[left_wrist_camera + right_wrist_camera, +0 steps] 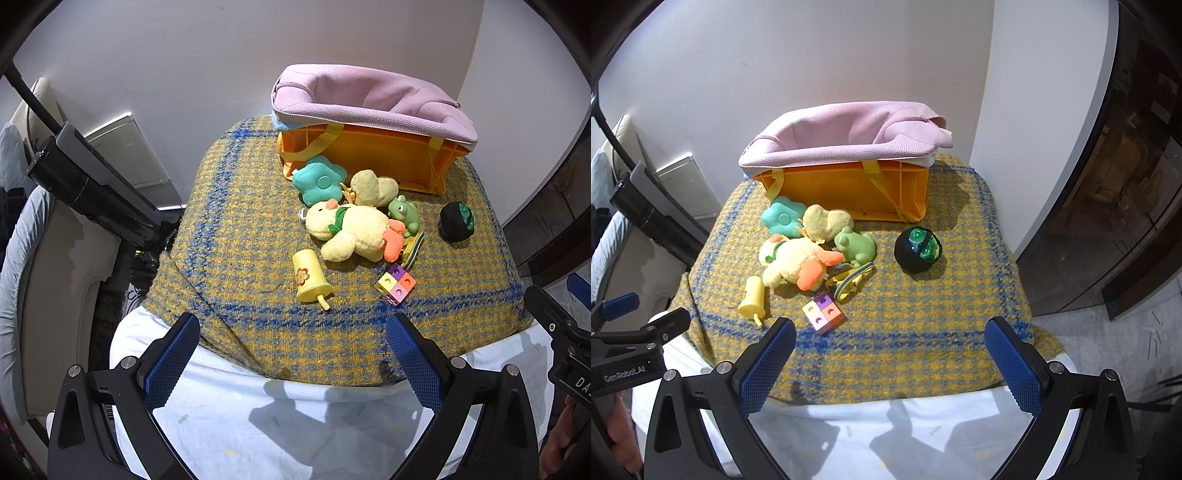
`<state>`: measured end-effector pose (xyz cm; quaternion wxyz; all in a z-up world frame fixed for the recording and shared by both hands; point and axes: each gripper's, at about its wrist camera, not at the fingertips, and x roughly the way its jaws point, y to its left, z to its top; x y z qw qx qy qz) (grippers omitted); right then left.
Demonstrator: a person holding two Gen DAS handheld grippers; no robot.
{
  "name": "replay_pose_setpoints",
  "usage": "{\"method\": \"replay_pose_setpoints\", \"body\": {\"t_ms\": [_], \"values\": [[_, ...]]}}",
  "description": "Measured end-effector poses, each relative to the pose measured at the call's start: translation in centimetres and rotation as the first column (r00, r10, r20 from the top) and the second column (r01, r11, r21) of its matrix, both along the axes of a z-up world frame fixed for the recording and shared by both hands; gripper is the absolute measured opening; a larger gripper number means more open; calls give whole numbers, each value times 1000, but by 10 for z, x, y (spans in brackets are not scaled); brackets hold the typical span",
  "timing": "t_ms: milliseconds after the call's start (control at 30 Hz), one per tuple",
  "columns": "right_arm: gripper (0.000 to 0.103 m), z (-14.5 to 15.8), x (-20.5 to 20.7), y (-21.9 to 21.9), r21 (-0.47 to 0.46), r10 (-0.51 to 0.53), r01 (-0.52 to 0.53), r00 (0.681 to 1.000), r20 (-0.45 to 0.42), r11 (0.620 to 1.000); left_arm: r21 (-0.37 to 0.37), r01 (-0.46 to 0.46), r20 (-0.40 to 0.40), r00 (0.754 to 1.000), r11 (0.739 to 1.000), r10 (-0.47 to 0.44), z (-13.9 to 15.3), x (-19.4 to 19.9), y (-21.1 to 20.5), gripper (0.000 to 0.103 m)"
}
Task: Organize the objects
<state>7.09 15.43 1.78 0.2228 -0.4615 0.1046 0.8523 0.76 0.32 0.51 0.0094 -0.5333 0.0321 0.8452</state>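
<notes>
We hold our left tool (293, 354) and our right tool (890, 360) wide apart with nothing in them, both up in the air over the near edge of the counter (923, 332), which has a yellow and blue checked cloth (240, 240) on it. The orange basket (849, 192) with a pink liner (842, 136) stands at the far side by the wall, and we tell every place from it. Right in front of the basket lie a teal flower cushion (781, 219) and a pale yellow soft toy (825, 221), touching each other. A little nearer to us are a green frog (855, 245) and a plush duck (796, 264) with orange feet. A yellow cup (752, 295) lies on its side near the duck, farther from the basket. The colored cube block (823, 312) is farthest from the basket. A black ball (918, 251) with green bits sits alone by the basket's right corner
</notes>
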Motion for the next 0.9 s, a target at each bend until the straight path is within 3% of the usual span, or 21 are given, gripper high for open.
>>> {"method": "replay_pose_setpoints", "body": {"t_ms": [900], "values": [[102, 0, 0, 0, -6, -9, 9, 1000, 1, 1000, -1, 11, 1, 1000, 1000, -11, -2, 2, 2, 103]]}}
